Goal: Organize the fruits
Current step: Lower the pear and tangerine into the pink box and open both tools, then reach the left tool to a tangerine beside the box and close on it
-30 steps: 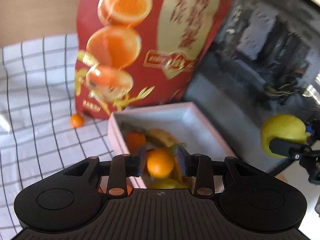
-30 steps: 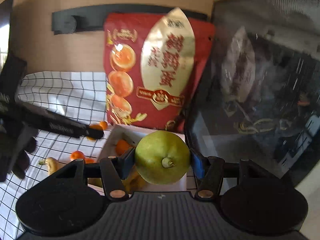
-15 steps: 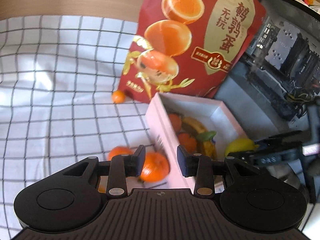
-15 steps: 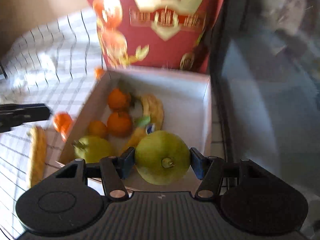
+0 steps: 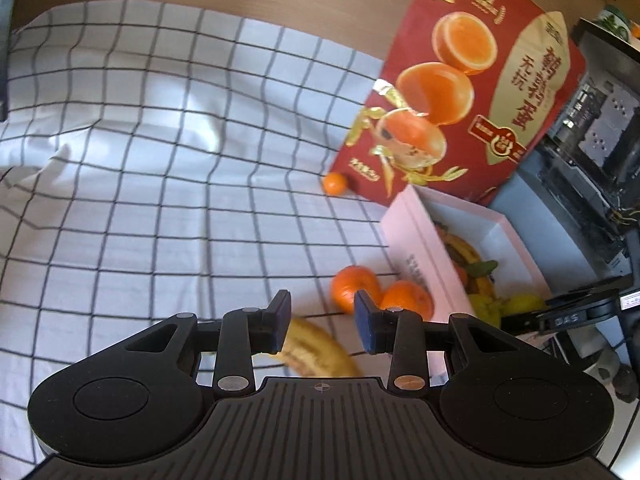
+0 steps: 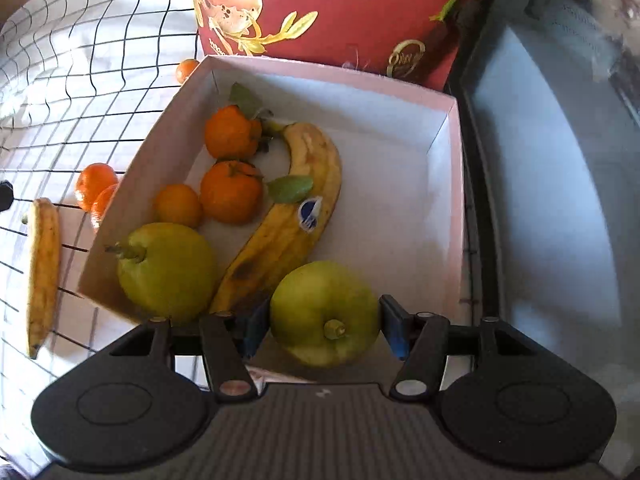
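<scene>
Checked white cloth [image 5: 160, 200] carries a spotted banana [image 6: 42, 272], its long axis running toward and away from the right camera. The left gripper [image 5: 322, 322] hangs open and empty. Right of it, the smooth pink cardboard box [image 6: 448, 168] holds a curved banana [image 6: 296, 216], while the right gripper [image 6: 322, 326] clamps a round green pear [image 6: 324, 312], stem toward the camera.

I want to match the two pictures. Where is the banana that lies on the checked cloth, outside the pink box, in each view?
Left wrist view: the loose banana lies low in the middle, just beyond the left gripper and partly hidden by it.
Right wrist view: the same banana lies lengthwise at the far left edge, left of the pink box.
Shared landmark: the red bag standing behind the box.
</scene>
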`<state>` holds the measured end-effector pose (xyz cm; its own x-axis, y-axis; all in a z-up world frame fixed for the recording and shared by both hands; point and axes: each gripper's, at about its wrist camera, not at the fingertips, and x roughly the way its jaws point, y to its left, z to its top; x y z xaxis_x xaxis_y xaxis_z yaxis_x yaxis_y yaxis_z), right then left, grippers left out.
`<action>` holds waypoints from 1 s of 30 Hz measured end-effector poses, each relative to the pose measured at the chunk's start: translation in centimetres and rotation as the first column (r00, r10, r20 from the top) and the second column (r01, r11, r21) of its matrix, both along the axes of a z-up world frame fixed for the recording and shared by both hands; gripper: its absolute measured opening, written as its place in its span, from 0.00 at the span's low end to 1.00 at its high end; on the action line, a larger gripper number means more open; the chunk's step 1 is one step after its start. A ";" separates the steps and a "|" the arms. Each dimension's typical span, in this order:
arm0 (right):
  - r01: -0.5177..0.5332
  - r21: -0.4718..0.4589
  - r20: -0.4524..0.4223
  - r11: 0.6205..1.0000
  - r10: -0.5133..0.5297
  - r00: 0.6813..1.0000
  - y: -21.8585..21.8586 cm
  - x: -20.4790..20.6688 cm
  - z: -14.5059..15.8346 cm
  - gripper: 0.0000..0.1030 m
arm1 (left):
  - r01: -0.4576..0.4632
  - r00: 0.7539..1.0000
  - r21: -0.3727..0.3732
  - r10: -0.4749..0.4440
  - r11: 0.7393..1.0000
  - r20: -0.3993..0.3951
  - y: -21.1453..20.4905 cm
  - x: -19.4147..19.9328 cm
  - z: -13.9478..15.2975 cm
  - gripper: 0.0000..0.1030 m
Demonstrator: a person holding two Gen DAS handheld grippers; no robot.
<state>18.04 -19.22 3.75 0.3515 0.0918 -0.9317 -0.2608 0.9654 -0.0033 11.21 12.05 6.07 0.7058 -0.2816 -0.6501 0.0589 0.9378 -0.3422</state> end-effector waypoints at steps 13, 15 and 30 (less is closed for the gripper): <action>0.072 0.046 0.204 0.996 -0.080 0.976 -0.3 -4.2 2.2 0.59 | -0.033 0.999 0.020 0.033 0.999 -0.037 2.7 -2.0 -0.3 0.37; 0.082 0.045 0.258 0.996 -0.090 0.962 -0.4 -5.8 3.0 0.61 | -0.006 0.999 0.025 0.007 1.000 -0.032 2.3 -1.8 -0.1 0.37; 0.090 0.062 0.329 0.994 -0.105 0.938 1.4 -13.8 2.5 0.68 | 0.242 0.970 0.193 -0.244 0.951 -0.014 -6.7 1.3 -0.5 0.37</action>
